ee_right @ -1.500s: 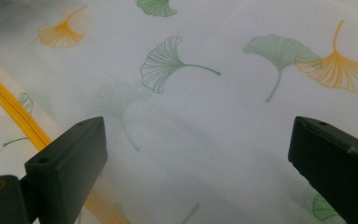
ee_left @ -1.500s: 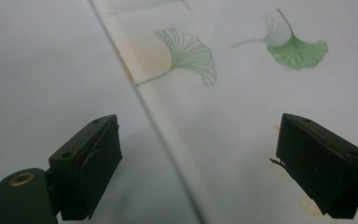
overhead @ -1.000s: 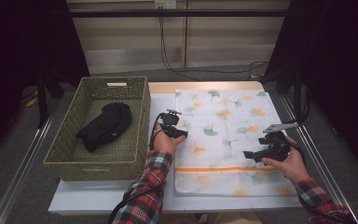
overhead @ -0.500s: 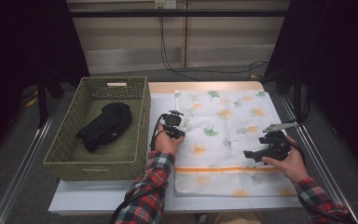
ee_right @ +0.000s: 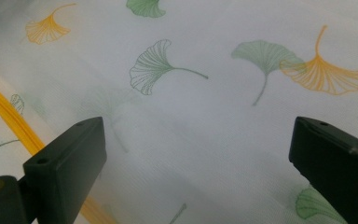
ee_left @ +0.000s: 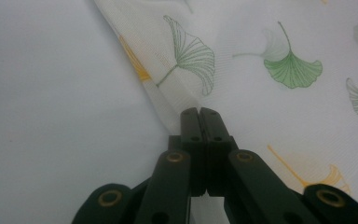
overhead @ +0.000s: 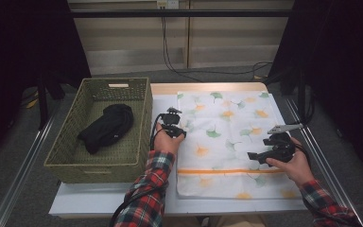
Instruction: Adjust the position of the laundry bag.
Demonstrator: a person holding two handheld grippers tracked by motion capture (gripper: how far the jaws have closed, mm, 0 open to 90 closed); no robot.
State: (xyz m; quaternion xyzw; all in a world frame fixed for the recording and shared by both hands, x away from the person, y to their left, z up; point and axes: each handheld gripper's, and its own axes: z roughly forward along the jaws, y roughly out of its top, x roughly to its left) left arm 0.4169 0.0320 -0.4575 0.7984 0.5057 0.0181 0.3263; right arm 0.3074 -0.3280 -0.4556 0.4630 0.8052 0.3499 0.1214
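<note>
A white cloth [overhead: 227, 137] printed with green and orange ginkgo leaves lies spread flat on the table. An orange stripe [overhead: 227, 171] crosses it near the front. My left gripper [overhead: 174, 126] sits at the cloth's left edge. In the left gripper view its jaws [ee_left: 199, 114] are pressed together, pinching the cloth [ee_left: 284, 93] at that edge. My right gripper [overhead: 257, 153] hovers over the cloth's right part. In the right gripper view it [ee_right: 196, 154] stands wide open, with the cloth [ee_right: 191, 107] below and nothing gripped.
A woven green basket [overhead: 99, 156] stands at the table's left with a black garment [overhead: 106, 126] inside. Bare white table [ee_left: 51, 93] lies between the basket and the cloth. The table's front edge [overhead: 179, 208] is close to the cloth's front hem.
The left hand has shifted only slightly at the cloth's left edge. The right hand has kept still.
</note>
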